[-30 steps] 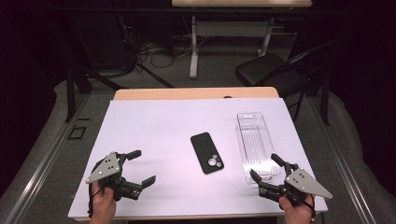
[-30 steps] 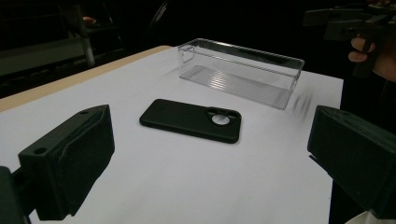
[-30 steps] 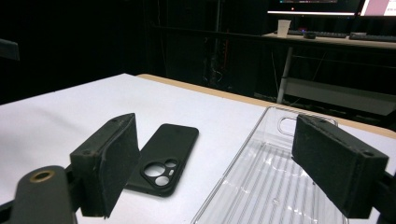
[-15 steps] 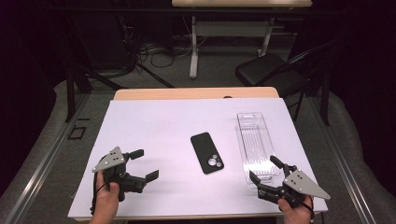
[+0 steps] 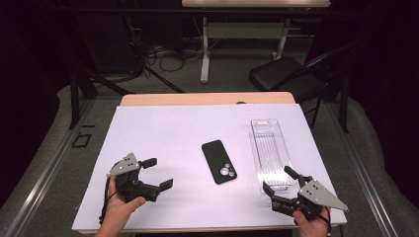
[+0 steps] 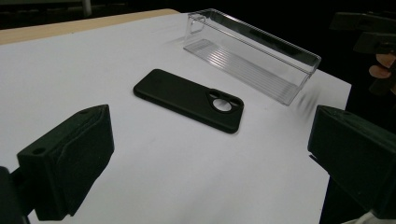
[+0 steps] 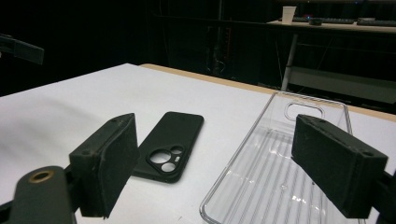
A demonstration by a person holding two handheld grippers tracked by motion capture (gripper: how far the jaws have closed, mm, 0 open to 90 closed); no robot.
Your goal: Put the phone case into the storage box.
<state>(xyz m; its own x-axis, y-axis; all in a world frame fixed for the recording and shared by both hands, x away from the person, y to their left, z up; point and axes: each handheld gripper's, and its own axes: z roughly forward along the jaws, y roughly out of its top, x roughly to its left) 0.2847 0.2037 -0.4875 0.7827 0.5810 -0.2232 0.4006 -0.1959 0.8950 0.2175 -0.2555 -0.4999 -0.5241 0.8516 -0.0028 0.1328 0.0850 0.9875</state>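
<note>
— How are your hands placed now?

— My left gripper is at about 7 o'clock on the white table cover. My palm is under it and its jaws point toward 3 o'clock. They are wide apart with nothing between them. My right gripper is at 5 o'clock, with jaws also wide and empty, pointing toward 10 o'clock.

— And the things?

— The black phone case is matte, flat, with rounded corners and round camera holes. It lies near the centre. The clear plastic tray, long and ribbed, lies at 3 o'clock of it, just in front of my right gripper.
</note>
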